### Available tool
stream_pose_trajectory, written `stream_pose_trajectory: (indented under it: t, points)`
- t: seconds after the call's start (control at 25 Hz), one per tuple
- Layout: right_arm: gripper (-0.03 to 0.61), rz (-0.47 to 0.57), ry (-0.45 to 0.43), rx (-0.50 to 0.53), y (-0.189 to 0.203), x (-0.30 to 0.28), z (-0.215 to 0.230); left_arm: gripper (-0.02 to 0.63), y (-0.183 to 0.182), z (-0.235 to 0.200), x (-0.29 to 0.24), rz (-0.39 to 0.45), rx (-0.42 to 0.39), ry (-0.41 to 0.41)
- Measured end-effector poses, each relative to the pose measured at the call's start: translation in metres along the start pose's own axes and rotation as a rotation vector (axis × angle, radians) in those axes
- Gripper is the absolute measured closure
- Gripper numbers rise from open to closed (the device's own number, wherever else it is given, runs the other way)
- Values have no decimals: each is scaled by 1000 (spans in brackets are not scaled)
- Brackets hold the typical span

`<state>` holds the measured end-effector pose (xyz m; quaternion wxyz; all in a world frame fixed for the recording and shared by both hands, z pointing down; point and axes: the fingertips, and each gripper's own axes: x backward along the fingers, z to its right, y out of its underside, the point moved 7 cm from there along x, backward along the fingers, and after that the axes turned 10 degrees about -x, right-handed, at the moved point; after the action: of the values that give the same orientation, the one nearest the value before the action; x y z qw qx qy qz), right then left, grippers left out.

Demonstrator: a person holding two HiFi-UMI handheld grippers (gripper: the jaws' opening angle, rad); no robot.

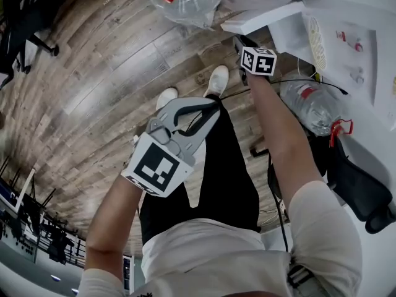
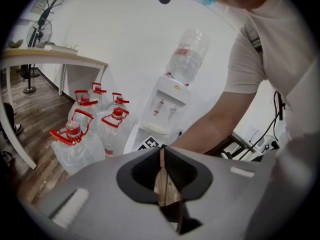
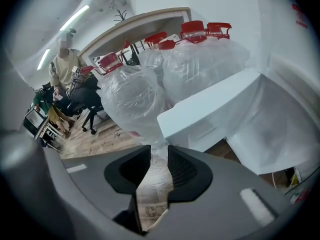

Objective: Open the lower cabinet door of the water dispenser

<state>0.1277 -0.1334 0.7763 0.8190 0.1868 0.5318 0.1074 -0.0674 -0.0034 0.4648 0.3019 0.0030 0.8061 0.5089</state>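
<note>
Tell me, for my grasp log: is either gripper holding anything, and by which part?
Nothing is held: left gripper shut, empty; right gripper open, only floor between its jaws.

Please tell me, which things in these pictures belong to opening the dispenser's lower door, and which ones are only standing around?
Belongs to the job:
water dispenser
its lower cabinet door
right gripper, jaws apart and empty

Only standing around:
wrapped water jugs with red caps
desk
office chair
fan on a stand
</note>
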Motion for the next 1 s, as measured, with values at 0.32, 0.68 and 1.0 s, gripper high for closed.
stream_pose_trajectory:
  t: [0.32, 0.68, 1.0]
  points:
    - [471, 19, 11, 26, -24, -7, -4, 557, 5, 0, 9, 33, -12, -24]
    - [469, 5, 31, 53, -25, -6, -5, 557, 7, 0, 20, 31, -6, -30]
    - [469, 5, 33, 33, -24, 7, -16, 557, -6, 0, 30, 14, -10, -16]
